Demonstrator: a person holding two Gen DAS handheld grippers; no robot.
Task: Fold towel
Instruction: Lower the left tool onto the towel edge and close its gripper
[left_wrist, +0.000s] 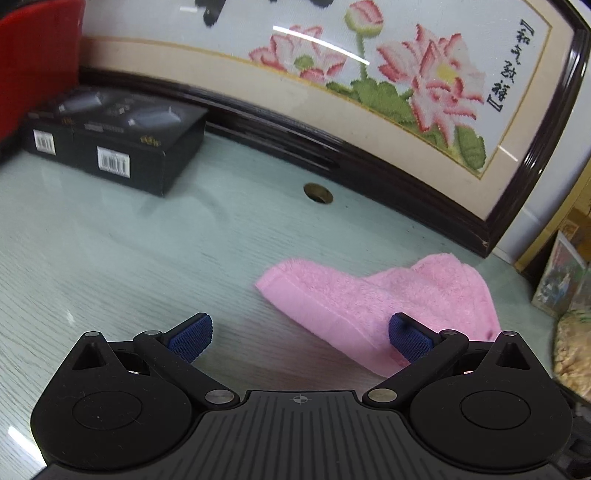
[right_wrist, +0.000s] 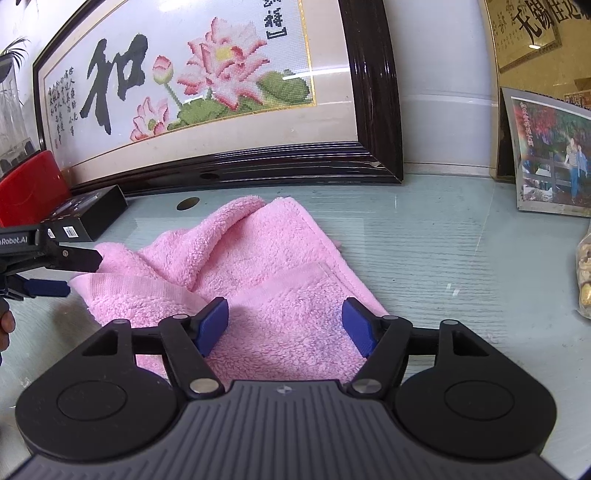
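Observation:
A pink towel (right_wrist: 258, 266) lies loosely folded and rumpled on the pale green table (right_wrist: 443, 258). It also shows in the left wrist view (left_wrist: 354, 295), right of centre. My right gripper (right_wrist: 284, 325) is open, its blue pads (right_wrist: 212, 325) above the towel's near part, holding nothing. My left gripper (left_wrist: 299, 336) is open and empty, its right pad (left_wrist: 406, 339) over the towel's near edge. In the right wrist view the left gripper (right_wrist: 79, 271) sits at the towel's left corner, open.
A framed lotus embroidery (right_wrist: 207, 85) leans along the back of the table. A black box (left_wrist: 110, 140) stands at the left, with a red object (left_wrist: 33, 66) behind it. A framed photo (right_wrist: 550, 155) and a bag of snacks (right_wrist: 585, 273) are at the right. A round hole (left_wrist: 317, 192) is in the tabletop.

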